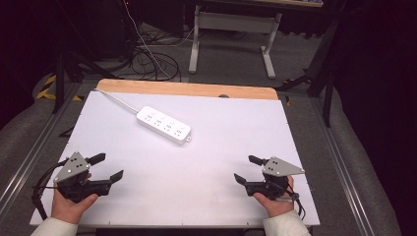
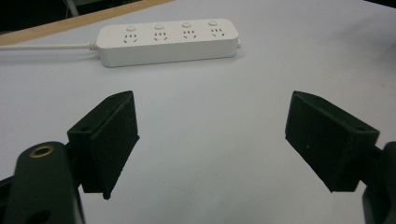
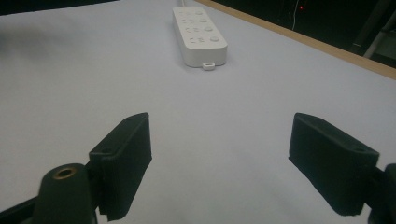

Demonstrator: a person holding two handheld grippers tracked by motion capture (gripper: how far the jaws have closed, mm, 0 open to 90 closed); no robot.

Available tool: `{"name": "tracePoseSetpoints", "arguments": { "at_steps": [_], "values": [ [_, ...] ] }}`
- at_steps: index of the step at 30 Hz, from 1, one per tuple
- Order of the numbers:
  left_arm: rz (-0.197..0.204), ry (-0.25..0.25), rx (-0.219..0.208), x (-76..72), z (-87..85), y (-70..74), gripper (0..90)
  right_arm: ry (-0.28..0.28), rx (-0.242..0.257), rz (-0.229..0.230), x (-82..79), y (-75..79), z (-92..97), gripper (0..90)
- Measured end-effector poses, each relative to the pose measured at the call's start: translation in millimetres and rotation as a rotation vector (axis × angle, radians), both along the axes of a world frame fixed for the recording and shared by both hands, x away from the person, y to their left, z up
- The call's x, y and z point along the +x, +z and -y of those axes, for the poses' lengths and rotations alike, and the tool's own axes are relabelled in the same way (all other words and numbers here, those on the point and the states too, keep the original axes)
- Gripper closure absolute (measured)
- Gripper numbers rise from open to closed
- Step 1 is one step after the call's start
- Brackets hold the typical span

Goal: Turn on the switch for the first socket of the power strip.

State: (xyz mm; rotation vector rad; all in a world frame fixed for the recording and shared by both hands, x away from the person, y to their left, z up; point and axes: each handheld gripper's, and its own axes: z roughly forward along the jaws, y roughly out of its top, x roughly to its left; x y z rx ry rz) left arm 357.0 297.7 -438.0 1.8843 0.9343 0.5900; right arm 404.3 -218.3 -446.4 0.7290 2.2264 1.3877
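High view: left gripper and right gripper released, near edge, well apart from power strip.

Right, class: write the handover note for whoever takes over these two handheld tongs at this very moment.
Left tongs: open, nothing between the jaws, held low at the near left of the white tabletop.
Right tongs: open, nothing between the jaws, held low at the near right.
White four-socket plastic power strip: lies flat and slanted toward the far side of the tabletop, well apart from both tongs; its white cable runs off to the far left corner.
Done: nothing visible; the strip is untouched.
Left: probably to reach forward to the strip, which nothing blocks.
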Motion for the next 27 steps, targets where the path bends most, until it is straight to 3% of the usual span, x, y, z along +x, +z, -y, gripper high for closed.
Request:
{"name": "tracePoseSetpoints", "arguments": {
  "at_steps": [4, 15, 20, 27],
  "values": [
    [0.029, 0.001, 0.016, -1.7, 1.5, 2.0, 20.6, 0.002, 0.001, 0.007, -0.1, -0.3, 0.4, 21.6],
    [0.022, 0.006, -0.002, -1.1, -0.8, 8.9, 21.9, 0.011, -0.001, 0.009, -0.1, -1.5, -0.3, 21.6],
    [0.031, 0.005, 0.025, -0.4, 0.1, 14.0, 23.3, 0.022, 0.004, 0.012, 0.9, -2.7, -0.6, 21.6],
    [-0.005, -0.014, 0.007, 8.7, -1.0, 23.4, 23.5, 0.028, -0.005, -0.016, 6.6, -7.6, -2.2, 21.6]
  ]
}}
